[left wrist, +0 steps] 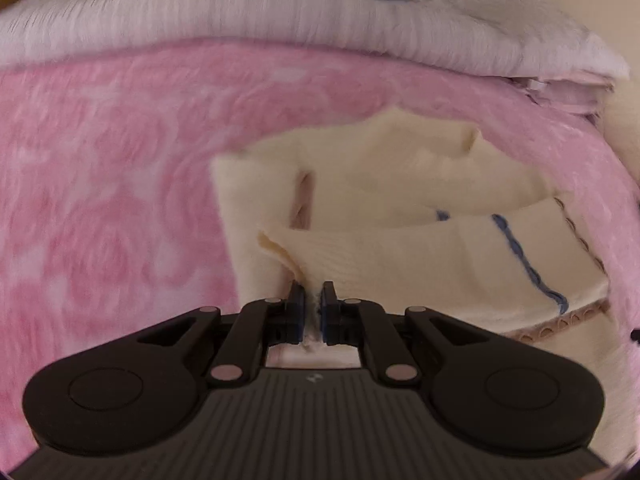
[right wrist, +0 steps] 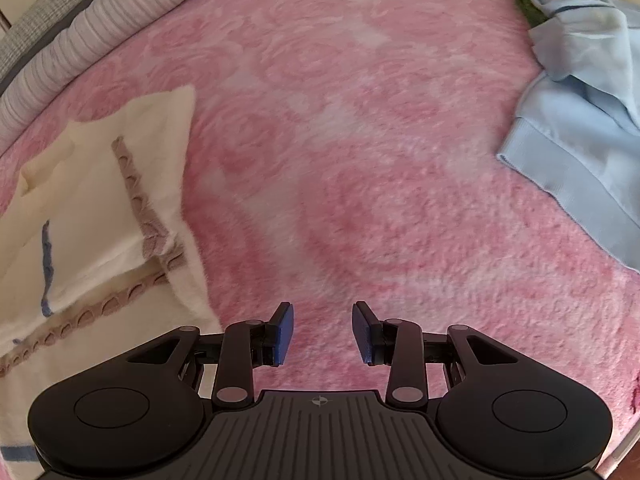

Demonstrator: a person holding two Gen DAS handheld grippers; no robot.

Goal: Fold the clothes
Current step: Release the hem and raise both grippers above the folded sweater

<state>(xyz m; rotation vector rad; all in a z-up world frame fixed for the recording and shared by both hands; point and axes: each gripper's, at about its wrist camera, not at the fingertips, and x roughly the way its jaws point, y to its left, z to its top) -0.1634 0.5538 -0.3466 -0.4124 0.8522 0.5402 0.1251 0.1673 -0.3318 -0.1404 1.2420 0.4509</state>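
A: Cream garment (left wrist: 384, 256), where is it being kept just now?

B: It is being spread on the pink blanket (left wrist: 104, 184), partly folded, with layers overlapping and a blue stitched line and brown scalloped trim showing. In the left wrist view it is lying from about twelve to three o'clock of the left gripper (left wrist: 313, 308). In the right wrist view it is being seen at about nine to ten o'clock of the right gripper (right wrist: 322, 332).

A: How are the jaws being held?

B: The left jaws are being pressed together on a pinch of cream cloth, which is being bunched between the blue pads (left wrist: 298, 308). The edge is probably being gripped so that a flap can be carried over for a fold. The right jaws are being held apart with nothing between them, above bare blanket, probably being kept ready for a second hold.

A: And the other clothes?

B: A pale blue garment (right wrist: 580, 120) is being left crumpled at about two o'clock in the right view, well apart, seemingly awaiting its turn. Striped bedding (right wrist: 80, 52) is being bunched along the far edge.
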